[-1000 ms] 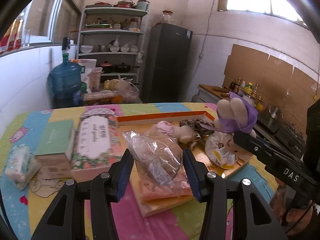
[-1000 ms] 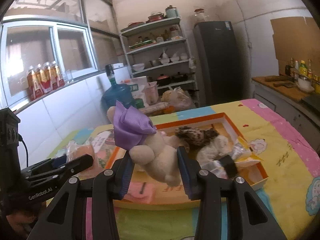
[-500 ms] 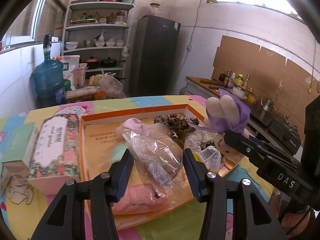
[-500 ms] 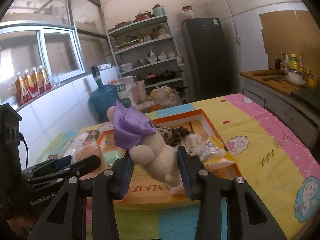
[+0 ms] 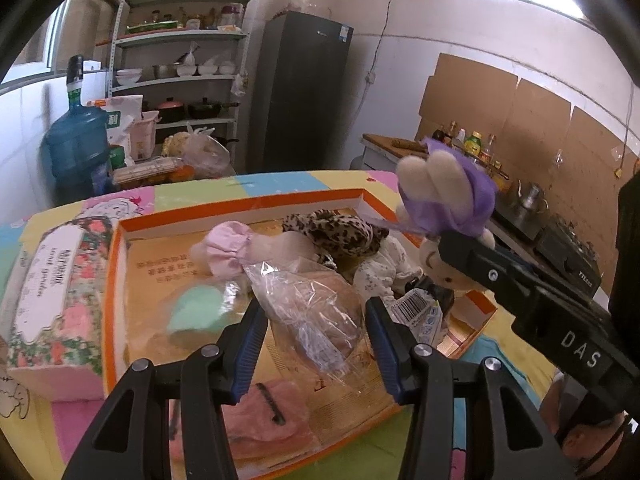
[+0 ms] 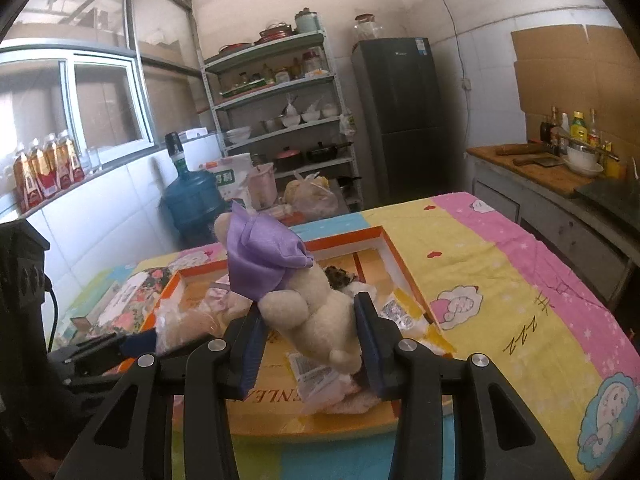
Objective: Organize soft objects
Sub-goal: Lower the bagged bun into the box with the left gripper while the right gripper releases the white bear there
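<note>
My left gripper [image 5: 314, 330] is shut on a clear plastic bag [image 5: 308, 304] with a brown soft item inside, held over the orange-rimmed tray [image 5: 240, 208]. Inside the tray lie a pink plush [image 5: 228, 250], a leopard-print plush [image 5: 336, 232], a mint green soft piece [image 5: 196, 312] and a pink cloth [image 5: 264, 412]. My right gripper [image 6: 308, 336] is shut on a cream plush rabbit [image 6: 316, 316] with a purple bow [image 6: 264, 260], hanging above the tray [image 6: 392, 256]. From the left wrist view the rabbit [image 5: 444, 188] shows at the tray's right side.
A floral tissue box [image 5: 56, 288] stands left of the tray on the colourful tablecloth [image 6: 500, 280]. Behind the table are a blue water jug [image 5: 76, 152], a shelf rack [image 5: 180, 60], a dark fridge [image 5: 300, 92] and a counter with bottles [image 6: 568, 148].
Both grippers have moved forward over the tray and slightly down, each keeping its load. The tray now lies closer beneath them, and the tissue box has slid toward the left edge.
</note>
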`<move>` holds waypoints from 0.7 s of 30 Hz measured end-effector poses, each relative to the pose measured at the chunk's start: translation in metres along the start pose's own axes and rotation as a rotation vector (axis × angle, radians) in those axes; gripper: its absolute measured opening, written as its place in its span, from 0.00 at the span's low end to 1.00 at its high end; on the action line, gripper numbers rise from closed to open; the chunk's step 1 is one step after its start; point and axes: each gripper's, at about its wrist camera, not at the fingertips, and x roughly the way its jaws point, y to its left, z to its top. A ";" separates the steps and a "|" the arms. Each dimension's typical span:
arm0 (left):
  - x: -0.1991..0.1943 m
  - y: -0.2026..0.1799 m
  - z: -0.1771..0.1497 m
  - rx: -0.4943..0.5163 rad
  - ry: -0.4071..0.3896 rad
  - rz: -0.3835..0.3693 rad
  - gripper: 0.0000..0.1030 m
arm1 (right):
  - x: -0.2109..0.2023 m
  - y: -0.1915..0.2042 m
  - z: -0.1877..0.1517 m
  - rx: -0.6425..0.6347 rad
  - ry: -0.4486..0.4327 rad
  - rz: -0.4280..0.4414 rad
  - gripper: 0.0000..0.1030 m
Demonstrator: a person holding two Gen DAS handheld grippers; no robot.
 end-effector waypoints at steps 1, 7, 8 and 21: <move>0.003 -0.001 0.001 0.001 0.005 -0.001 0.49 | 0.002 -0.001 0.001 -0.003 0.002 -0.002 0.42; 0.020 -0.004 0.000 0.000 0.037 -0.006 0.49 | 0.016 -0.003 0.004 -0.010 0.016 -0.009 0.42; 0.023 -0.004 0.000 -0.001 0.043 -0.008 0.49 | 0.017 -0.004 0.004 -0.010 0.017 -0.008 0.42; 0.037 0.000 0.000 -0.039 0.071 -0.037 0.49 | 0.042 -0.009 0.002 -0.010 0.064 0.034 0.42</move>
